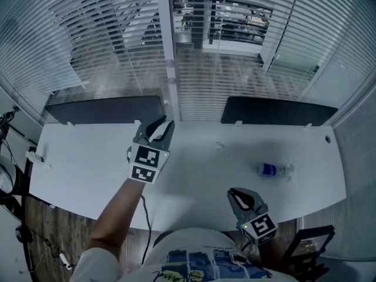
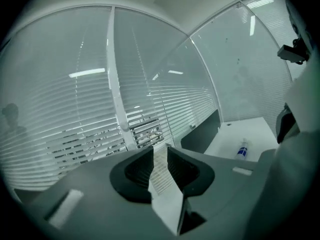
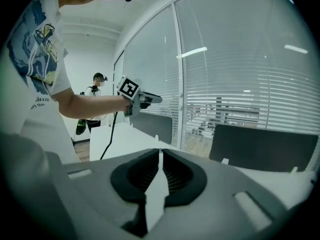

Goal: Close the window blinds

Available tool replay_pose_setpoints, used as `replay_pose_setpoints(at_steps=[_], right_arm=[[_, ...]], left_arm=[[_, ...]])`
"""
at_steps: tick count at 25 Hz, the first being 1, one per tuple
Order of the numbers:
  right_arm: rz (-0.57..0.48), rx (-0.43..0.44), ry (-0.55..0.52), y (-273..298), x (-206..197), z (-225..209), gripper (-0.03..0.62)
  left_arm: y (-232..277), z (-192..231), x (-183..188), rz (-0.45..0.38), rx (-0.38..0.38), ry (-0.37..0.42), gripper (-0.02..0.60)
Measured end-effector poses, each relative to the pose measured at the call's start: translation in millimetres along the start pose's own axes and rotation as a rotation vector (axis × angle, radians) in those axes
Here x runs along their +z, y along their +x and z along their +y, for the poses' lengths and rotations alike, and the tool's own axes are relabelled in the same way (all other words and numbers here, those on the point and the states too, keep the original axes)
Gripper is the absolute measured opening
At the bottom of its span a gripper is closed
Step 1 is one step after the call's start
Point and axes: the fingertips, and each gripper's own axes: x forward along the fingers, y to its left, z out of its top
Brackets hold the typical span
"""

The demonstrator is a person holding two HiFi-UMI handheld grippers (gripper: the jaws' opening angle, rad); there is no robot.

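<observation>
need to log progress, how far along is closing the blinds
Done: the blinds are lowered. In hand: the left gripper is raised by the window post, jaws apart, holding nothing; the right gripper hangs low, shut. Left: the middle slats are open enough to see through.

The bottle's label (blue) on the table is unreadably small; a dark stand off the table's near right corner is cropped.

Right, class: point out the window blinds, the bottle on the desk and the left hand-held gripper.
window blinds [image 1: 235, 75]: head view, on the slats, upper right of centre.
bottle [image 1: 269, 170]: head view, on its blue label.
left hand-held gripper [image 1: 163, 126]: head view, midway between its fingertips.
</observation>
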Motion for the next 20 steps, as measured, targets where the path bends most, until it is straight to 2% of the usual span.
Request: replay_pose_setpoints(at_steps=[6, 20], right_arm=[[-0.003, -0.009, 0.028, -3, -13, -24, 0.014], [0.031, -0.030, 0.080, -5, -33, -55, 0.014]], left_arm=[[48, 22, 12, 0.021, 0.039, 0.038, 0.094], [132, 90, 26, 0.108, 0.159, 0.230, 0.094]])
